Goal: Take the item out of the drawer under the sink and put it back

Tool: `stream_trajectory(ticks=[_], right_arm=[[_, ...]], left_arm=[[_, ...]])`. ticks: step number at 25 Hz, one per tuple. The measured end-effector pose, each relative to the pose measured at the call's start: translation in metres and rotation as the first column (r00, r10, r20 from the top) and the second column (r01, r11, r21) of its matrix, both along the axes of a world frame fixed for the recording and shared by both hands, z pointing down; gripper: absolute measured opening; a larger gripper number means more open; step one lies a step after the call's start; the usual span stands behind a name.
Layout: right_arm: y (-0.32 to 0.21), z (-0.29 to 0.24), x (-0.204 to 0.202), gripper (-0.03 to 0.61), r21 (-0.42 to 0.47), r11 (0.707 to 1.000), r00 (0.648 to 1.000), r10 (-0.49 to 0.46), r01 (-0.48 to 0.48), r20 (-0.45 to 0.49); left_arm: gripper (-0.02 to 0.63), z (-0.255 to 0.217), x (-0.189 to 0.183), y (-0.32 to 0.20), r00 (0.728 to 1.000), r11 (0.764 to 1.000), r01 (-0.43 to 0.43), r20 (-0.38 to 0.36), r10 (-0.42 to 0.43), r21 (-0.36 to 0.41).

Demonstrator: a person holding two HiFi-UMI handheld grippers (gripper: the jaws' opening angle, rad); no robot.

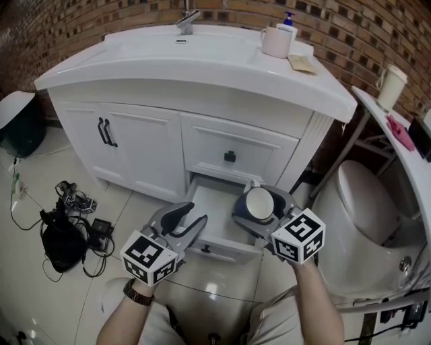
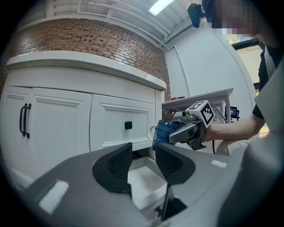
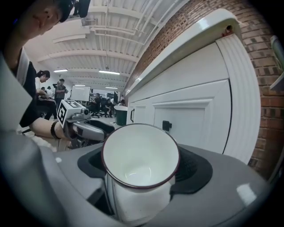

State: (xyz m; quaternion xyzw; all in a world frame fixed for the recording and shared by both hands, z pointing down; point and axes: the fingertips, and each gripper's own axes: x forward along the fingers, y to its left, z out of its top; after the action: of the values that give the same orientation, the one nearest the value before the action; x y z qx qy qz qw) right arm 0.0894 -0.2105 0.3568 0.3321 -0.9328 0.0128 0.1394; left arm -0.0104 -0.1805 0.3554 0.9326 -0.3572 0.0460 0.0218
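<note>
I can read no word, number or brand: the marker cube (image 1: 149, 257) on my left gripper (image 1: 183, 221) and the marker cube (image 1: 300, 236) on my right gripper (image 1: 260, 203) bear only black-and-white squares, and the pump bottle (image 1: 289, 20) at the countertop's (image 1: 202, 64) back right corner is too small.

The white vanity top (image 1: 135, 64) carries a cup (image 1: 276, 42), soap bottle (image 1: 289, 20) and tan card (image 1: 302, 64).
</note>
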Motion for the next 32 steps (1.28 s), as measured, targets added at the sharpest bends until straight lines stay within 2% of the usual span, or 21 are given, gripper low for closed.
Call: stream_trajectory(ticks=[15, 22, 32], right_arm=[[-0.047, 0.064, -0.035, 0.41, -0.127, 0.992, 0.995, -0.021, 0.008, -0.103], [-0.065, 0.106, -0.057, 0.411, -0.189, 0.982, 0.976, -0.051, 0.011, -0.209], [-0.074, 0.152, -0.075, 0.411, -0.274, 0.961, 0.952, -0.105, 0.023, -0.289]], left_arm=[[0.181, 0.002, -0.011, -0.007, 1.0, 1.0, 0.022, -0.017, -0.022, -0.022], [0.181, 0.001, -0.022, -0.011, 0.998, 0.998, 0.048, -0.036, -0.05, -0.033], [0.181, 0.0, -0.041, -0.014, 0.995, 0.997, 0.069, -0.063, -0.072, -0.044]])
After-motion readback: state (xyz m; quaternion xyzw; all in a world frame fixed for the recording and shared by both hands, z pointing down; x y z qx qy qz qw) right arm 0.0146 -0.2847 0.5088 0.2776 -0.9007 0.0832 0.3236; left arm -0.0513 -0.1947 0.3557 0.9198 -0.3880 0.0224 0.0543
